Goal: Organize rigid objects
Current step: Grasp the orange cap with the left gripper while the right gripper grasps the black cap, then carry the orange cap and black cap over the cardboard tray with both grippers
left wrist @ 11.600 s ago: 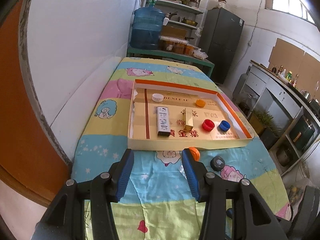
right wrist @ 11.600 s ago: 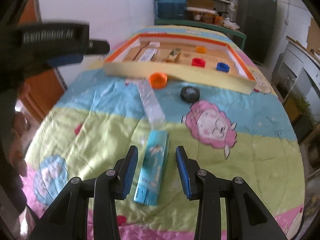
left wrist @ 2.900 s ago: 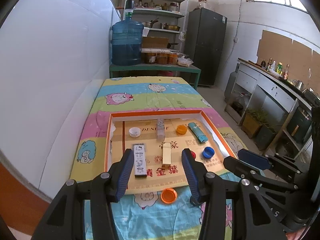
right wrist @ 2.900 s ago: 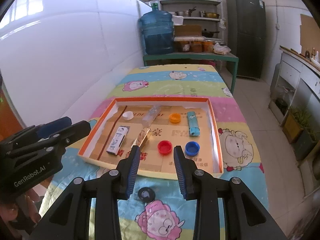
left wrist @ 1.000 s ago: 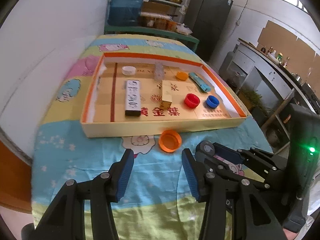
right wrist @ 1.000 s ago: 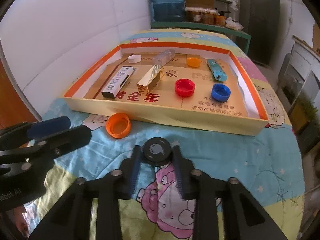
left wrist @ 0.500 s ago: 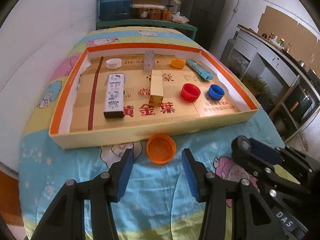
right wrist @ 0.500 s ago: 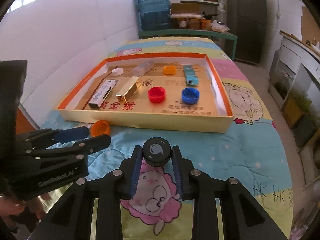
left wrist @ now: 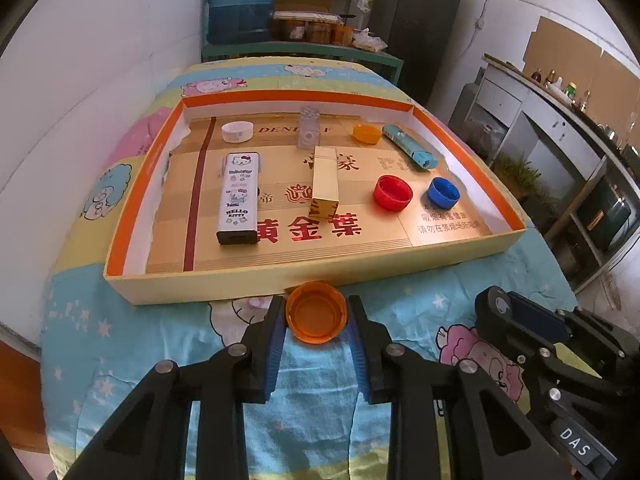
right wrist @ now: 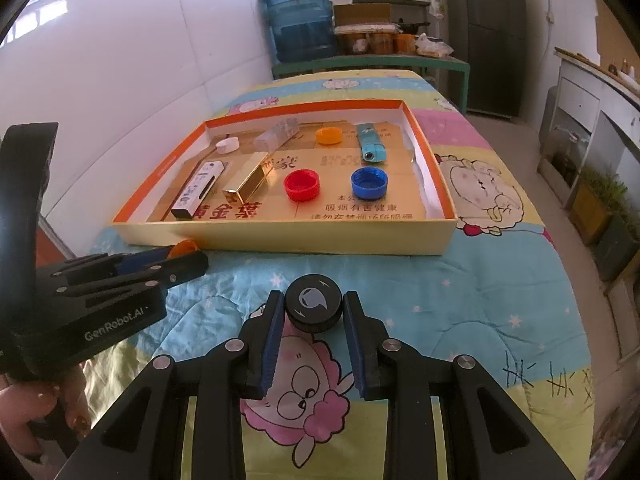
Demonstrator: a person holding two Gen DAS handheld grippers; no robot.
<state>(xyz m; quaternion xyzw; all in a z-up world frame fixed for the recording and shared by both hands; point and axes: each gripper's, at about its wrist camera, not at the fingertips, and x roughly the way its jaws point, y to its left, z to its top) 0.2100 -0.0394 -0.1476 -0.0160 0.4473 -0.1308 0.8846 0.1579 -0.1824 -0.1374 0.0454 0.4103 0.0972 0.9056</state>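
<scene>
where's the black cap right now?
Right wrist view: black cap sits between the right gripper fingers, over the cartoon blanket, just outside the tray's near wall.

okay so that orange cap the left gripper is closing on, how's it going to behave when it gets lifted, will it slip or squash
The orange cap looks like thin rigid plastic, so probably very light and stiff enough not to squash. Its round rim meets the left gripper, whose jaws are closing, at two narrow spots only, so it may pivot or pop out. Open side up, it seems unlikely to roll.

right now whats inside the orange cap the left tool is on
The orange cap sits open side up and looks empty. The cloth beneath it is covered.
</scene>
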